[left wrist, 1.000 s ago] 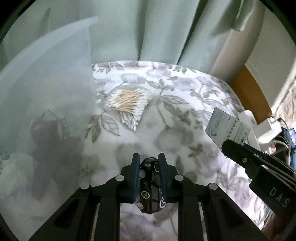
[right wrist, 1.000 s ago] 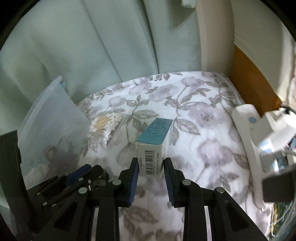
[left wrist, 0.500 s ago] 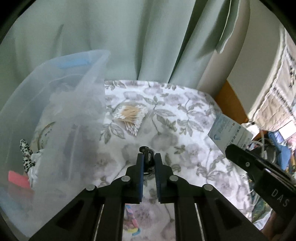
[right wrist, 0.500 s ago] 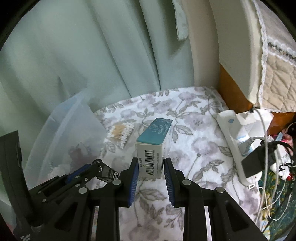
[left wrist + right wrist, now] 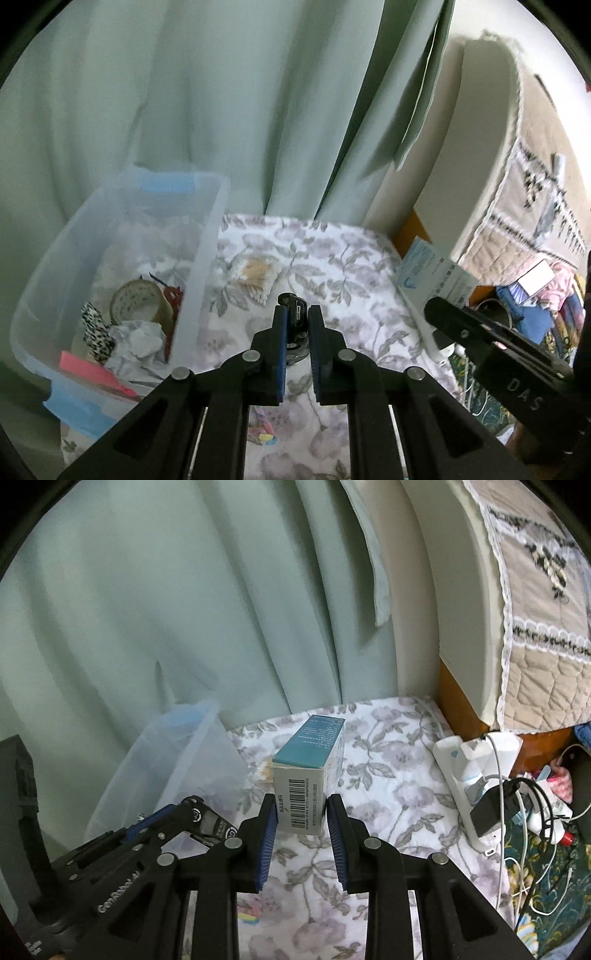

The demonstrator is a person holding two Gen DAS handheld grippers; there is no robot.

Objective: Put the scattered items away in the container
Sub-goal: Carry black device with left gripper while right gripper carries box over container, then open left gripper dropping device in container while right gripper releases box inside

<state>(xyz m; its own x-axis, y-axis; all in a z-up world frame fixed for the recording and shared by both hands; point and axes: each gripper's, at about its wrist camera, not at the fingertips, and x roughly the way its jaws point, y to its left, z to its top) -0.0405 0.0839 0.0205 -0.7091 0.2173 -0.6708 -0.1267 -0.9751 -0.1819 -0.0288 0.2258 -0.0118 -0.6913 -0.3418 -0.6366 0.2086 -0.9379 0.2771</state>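
1. left gripper [image 5: 295,314] pinches a small black gadget [image 5: 296,308] just right of the bin [image 5: 207,258]; the narrow hold could let it twist out.
2. right gripper [image 5: 300,810] clamps a box [image 5: 308,775], farther right of the bin; it could snag the bin's wall.

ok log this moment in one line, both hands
left hand-held gripper: shut on black clip | right hand-held gripper: shut on box | bin: part filled | cotton swabs: on bedspread
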